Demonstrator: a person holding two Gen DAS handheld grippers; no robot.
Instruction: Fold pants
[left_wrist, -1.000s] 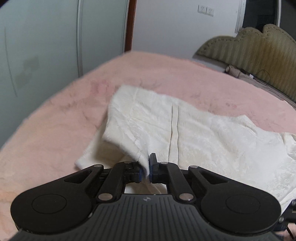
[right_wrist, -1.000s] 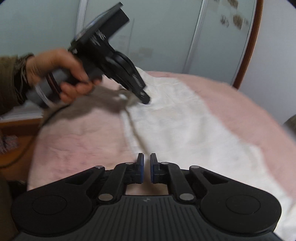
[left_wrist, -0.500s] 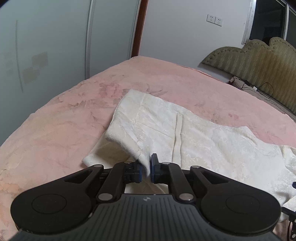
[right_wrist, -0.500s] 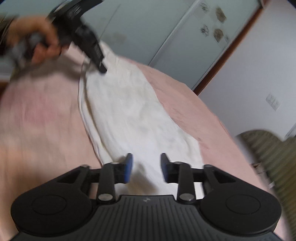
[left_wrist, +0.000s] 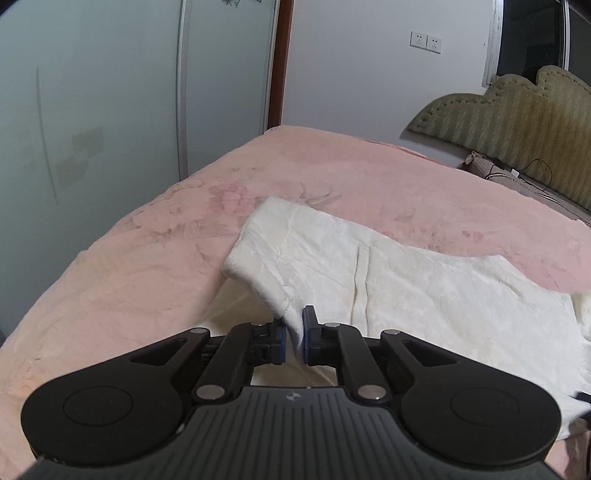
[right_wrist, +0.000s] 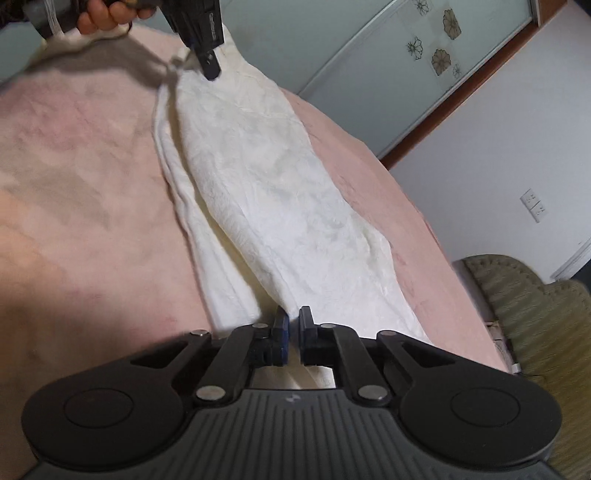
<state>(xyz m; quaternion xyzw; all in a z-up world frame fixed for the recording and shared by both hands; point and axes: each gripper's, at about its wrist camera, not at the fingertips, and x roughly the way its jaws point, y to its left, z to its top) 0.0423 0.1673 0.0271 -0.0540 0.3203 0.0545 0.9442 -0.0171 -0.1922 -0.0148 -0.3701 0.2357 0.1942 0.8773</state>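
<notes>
White pants lie stretched out along a pink bed. In the left wrist view my left gripper is closing, its pads pinching a raised corner of the fabric at one end. The right wrist view shows the pants running away from me as a long strip. My right gripper is closing tight on a fold at the near end, with cloth between its pads. At the far end, a hand holds the left gripper on the pants.
The pink blanket covers the whole bed, with bare bedding on both sides of the pants. An olive padded headboard with cables stands at the right. Frosted sliding wardrobe doors run close along the bed's far edge.
My right gripper swung over the pants, opened, then shut on the near end of the fabric. My left gripper kept its pinch on the corner and barely moved.
</notes>
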